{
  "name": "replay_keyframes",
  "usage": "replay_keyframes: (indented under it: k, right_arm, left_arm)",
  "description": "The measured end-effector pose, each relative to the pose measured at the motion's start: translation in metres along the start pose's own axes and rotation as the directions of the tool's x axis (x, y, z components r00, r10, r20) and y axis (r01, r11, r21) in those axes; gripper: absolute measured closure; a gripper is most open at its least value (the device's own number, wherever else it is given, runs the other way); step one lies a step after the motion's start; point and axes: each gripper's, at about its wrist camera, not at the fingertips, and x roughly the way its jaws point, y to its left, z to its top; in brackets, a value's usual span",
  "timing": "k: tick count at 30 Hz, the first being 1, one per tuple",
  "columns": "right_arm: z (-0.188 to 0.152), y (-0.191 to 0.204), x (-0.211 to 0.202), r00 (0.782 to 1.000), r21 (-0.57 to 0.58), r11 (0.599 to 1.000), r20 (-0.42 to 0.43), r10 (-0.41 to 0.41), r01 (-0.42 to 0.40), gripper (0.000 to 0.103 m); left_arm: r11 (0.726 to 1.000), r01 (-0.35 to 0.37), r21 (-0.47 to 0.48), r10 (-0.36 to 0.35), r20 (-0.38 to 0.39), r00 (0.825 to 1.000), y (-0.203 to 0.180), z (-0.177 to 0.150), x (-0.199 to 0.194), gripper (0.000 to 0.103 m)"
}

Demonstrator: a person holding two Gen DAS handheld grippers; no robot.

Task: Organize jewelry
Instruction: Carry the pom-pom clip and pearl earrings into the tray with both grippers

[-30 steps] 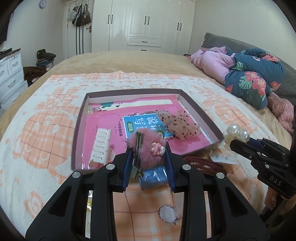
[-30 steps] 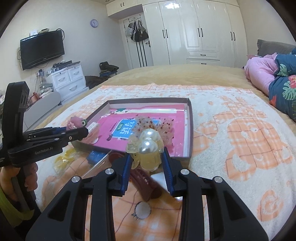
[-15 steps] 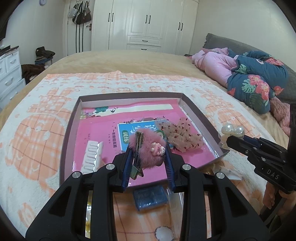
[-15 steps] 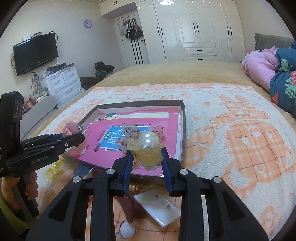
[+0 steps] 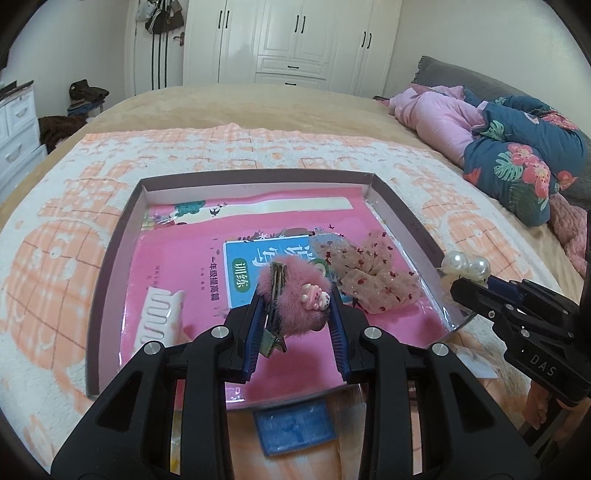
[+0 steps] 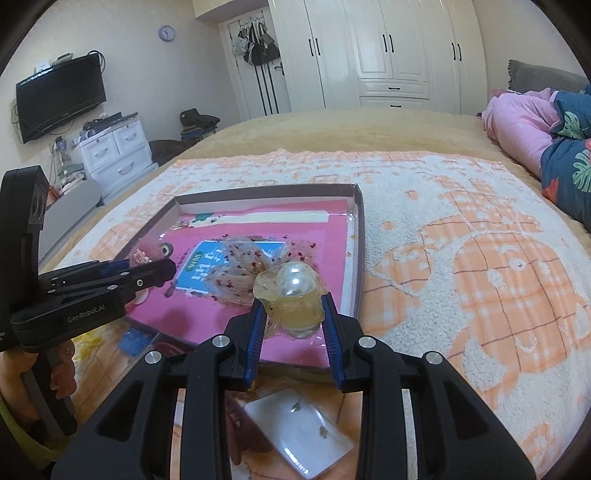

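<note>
Where the room opens behind the work, a white wardrobe (image 5: 295, 40) fills the far wall, a white chest of drawers (image 6: 118, 147) stands at the side under a black television (image 6: 61, 99), and a small round clock (image 6: 167, 33) hangs beside a rack of bags. One wide bed (image 5: 258, 107) takes up most of both views, its tan cover overlaid by an orange-and-white checked blanket (image 6: 480, 258), with a heap of pink and floral bedding (image 5: 498, 136) at the right. On the blanket lies one shallow box tray (image 5: 114, 258) with a dark rim, and flat inside it one pink booklet (image 5: 184, 258) with a blue label. Three hair pieces rest in the tray: one white comb clip (image 5: 159, 314) at the left, one sheer speckled scrunchie (image 5: 369, 273) at the right, and a small green-rimmed ring just beside it, partly hidden. In front of the tray, on the blanket, lie one blue packet (image 5: 295, 428) and one clear plastic card (image 6: 299, 435) carrying two tiny dark pieces. The left gripper (image 5: 297, 314) pinches one fluffy pink hair clip (image 5: 295, 291) over the tray's near part, and the right gripper (image 6: 291, 314) pinches one translucent pearl claw clip (image 6: 295, 295) over the tray's near right corner; two pearls show on it in the left view.
</note>
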Motion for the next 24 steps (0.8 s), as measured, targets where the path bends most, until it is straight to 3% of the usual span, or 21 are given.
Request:
replay_keyframes:
  k: [24]
  right_arm:
    - [0.005, -0.008, 0.036, 0.997, -0.002, 1.0, -0.076, 0.009, -0.009, 0.073]
  left_arm:
    - [0.999, -0.043, -0.014, 0.042, -0.049, 0.998, 0.002, -0.001, 0.027, 0.079]
